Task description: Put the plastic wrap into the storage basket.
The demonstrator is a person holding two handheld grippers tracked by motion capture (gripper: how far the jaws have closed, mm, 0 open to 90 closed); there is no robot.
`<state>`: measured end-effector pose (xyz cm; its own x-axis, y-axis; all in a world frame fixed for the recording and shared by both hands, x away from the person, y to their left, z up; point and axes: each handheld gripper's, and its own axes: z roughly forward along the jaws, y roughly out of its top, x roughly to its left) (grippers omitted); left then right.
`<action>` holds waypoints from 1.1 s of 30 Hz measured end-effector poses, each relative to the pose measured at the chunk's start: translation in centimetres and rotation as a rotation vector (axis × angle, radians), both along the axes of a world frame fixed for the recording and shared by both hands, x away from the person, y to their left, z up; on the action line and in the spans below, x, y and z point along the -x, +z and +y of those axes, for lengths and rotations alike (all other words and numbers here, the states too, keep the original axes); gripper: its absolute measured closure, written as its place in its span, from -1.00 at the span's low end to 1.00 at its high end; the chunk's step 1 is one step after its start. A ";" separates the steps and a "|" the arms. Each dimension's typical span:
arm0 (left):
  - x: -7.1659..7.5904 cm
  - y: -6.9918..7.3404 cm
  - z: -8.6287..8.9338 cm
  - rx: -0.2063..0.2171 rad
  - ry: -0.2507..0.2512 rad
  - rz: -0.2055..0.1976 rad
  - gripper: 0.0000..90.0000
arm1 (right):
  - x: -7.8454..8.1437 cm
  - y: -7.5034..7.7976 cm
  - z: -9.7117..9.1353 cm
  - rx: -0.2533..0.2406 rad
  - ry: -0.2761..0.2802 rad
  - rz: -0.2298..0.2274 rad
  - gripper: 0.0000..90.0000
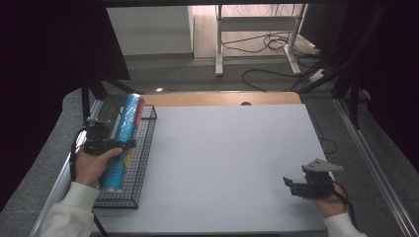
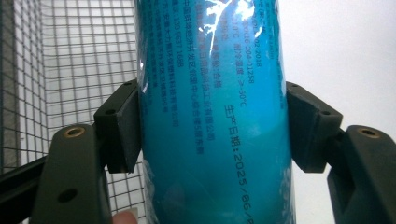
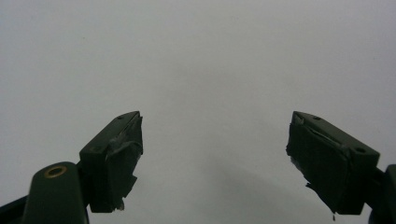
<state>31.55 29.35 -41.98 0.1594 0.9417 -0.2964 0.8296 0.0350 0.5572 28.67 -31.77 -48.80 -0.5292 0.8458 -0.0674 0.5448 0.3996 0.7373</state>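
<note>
A blue cylindrical can is seen lying lengthwise over a black wire basket at the left edge of the white bench, its red-banded end pointed toward the far side of the bench. The can is gripped about its middle by the left hand-held gripper, which is carried in the person's left hand; a white sleeve is visible at the wrist. In the left gripper view, the two black pads are shown pressed flat against opposite sides of the can, so that the jaws are closed on it as far as its width allows. Dark printed text, including a line of digits, is seen running along the glossy blue wrapper, and the wire mesh of the basket is visible behind and to the left of the can. Whether the can rests on the basket mesh or is held just clear of it cannot be told. The right hand-held gripper is held low over the bench near its right front corner, well apart from the basket. In the right gripper view, its jaws are shown standing wide apart with nothing between them, only the bare bench surface being seen beyond.
</note>
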 end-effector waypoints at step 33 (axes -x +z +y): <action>-2.5 -3.5 0.3 -0.079 0.047 0.103 -0.31 | 0.0 -0.2 0.0 0.015 0.003 0.001 -0.58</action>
